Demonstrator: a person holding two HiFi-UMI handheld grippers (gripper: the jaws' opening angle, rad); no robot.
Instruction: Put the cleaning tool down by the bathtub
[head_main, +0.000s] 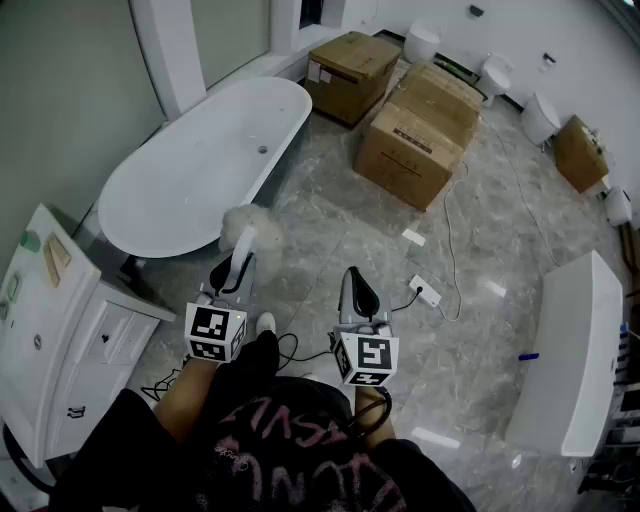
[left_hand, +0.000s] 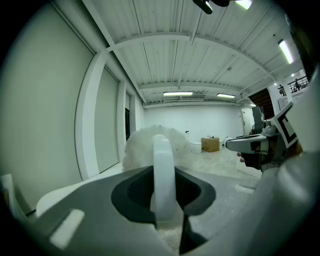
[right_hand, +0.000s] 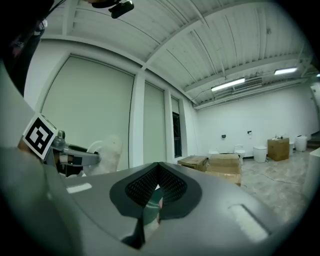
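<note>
Looks steeply down over a grey marble floor in a bright showroom.

At lower left, the left gripper, held in a hand, jaws clamped on the white handle of the cleaning tool. Fluffy white head of the tool up past the jaw tips, in the air, just beside the near end of the white bathtub and apart from it. Not yet set down.

From the left gripper view, the same grip up close: smooth white handle standing upright between the dark pads, fluffy head behind it.

At lower centre, near the left one, the right gripper, also pointing forward. From the right gripper view, jaws pressed together with nothing between them. At that view's left edge, the other gripper with the pale fluffy head.

Beyond the bathtub, two stacks of cardboard boxes on the floor, with white toilets along the far wall. At far left, a white cabinet. Ahead of the right gripper, a white power strip with its cable trailing across the floor. At far right, a long white fixture, kind unclear.
</note>
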